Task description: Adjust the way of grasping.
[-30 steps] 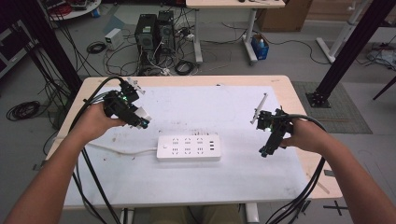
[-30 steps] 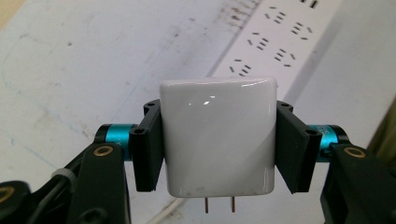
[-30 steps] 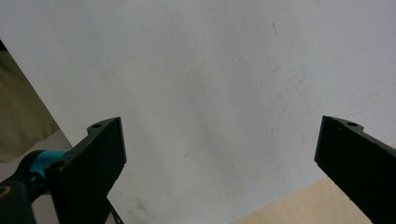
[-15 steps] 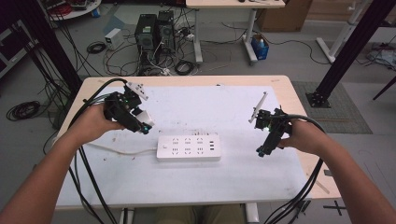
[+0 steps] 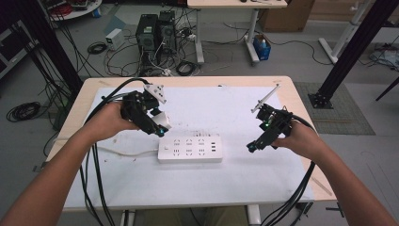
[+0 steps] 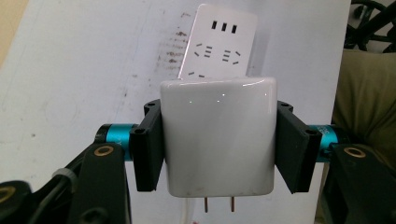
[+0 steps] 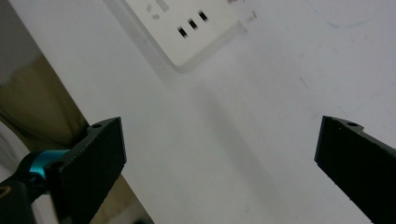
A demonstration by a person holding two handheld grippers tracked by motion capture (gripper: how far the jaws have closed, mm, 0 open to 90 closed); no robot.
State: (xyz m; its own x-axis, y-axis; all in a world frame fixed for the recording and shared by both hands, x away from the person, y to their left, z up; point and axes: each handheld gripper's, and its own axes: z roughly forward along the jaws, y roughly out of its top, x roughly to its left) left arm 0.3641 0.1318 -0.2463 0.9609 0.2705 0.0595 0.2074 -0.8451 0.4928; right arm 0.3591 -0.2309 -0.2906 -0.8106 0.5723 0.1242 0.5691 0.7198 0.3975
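- Grey workshop floor surrounds a light wooden table (image 5: 301,101) whose top is covered by a white mat (image 5: 216,106), marked with faint scuffs and dark specks near the middle.
- Between the left gripper's (image 6: 219,144) jaws sits a white power adapter (image 6: 218,137), clamped on both sides, its two metal prongs (image 6: 219,204) pointing back toward the camera in the left gripper view.
- Just past the adapter lies a white power strip (image 5: 190,149), flat on the mat near the table's middle, its sockets facing up; the adapter hangs above the strip's left end, whether touching it I cannot tell.
- The strip's white cord (image 5: 124,151) runs off toward the left edge of the table.
- The right gripper (image 7: 219,154) has its jaws spread wide with only bare mat between them; it hovers to the right of the strip, apart from it.
- Black cables trail from both grippers over the near edge of the table.
- Beyond the table stand two dark computer towers (image 5: 155,30) amid tangled cables on the floor, another desk's white legs (image 5: 254,28), a blue bottle (image 5: 261,48), and black frame posts (image 5: 350,52) at either side.
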